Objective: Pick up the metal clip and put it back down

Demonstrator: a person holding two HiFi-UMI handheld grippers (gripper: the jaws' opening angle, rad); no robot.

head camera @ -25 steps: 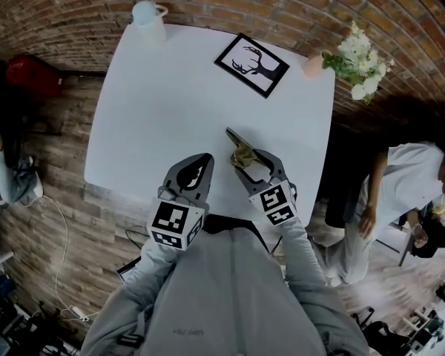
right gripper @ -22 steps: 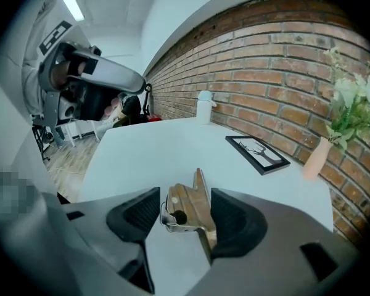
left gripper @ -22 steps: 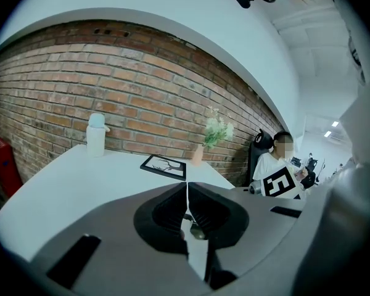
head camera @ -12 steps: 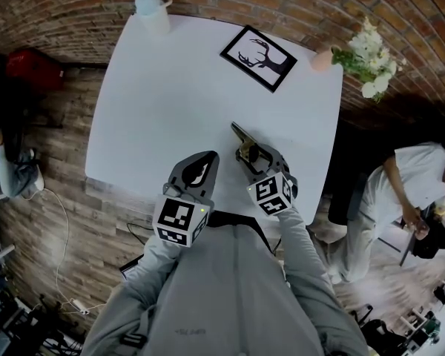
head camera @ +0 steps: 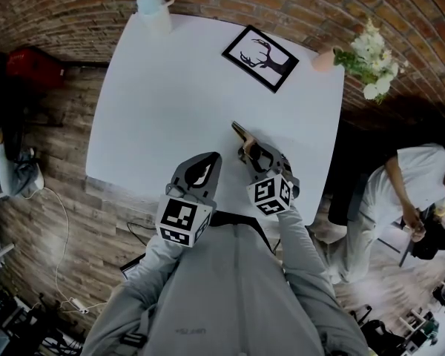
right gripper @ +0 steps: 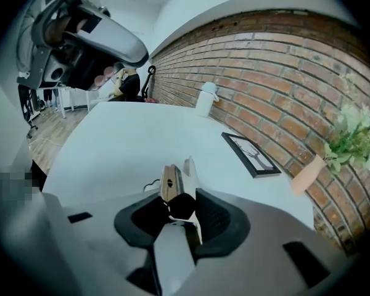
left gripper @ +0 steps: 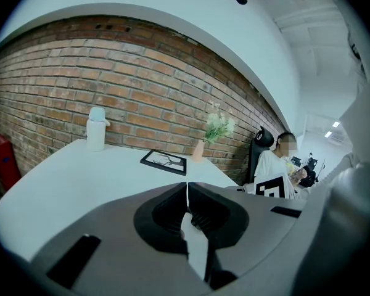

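1. Looking steeply down in the head view, we see a white table (head camera: 170, 87) against a brick wall (head camera: 74, 6). Both grippers are at its near edge, the left gripper (head camera: 210, 158) just left of the right gripper (head camera: 250, 149).
2. The metal clip (head camera: 240, 132) sits right of the table's middle, towards the near edge. Its near end is in the right gripper's jaws and its far end points away to the left. From above, we cannot tell whether that far end rests on the table.
3. The right gripper view supplies what the head view hides. The jaws have just been closing, and their pads now pinch the brass-coloured clip, which stands upright between them.
4. The left gripper view shows its jaws pressed together, with only a thin slit between them and nothing held. It points out over bare table, well apart from the clip.
5. At the far edge stand a pale bottle (head camera: 153, 10) on the left and a framed deer picture (head camera: 256, 56) right of centre. A pink vase (head camera: 321, 59) of white flowers (head camera: 367, 47) stands at the far right corner.
6. Only the gripper views show these things from the side, upright against the wall; the head view shows them from above.
7. A person (head camera: 400, 191) in a white top is beyond the table's right edge.
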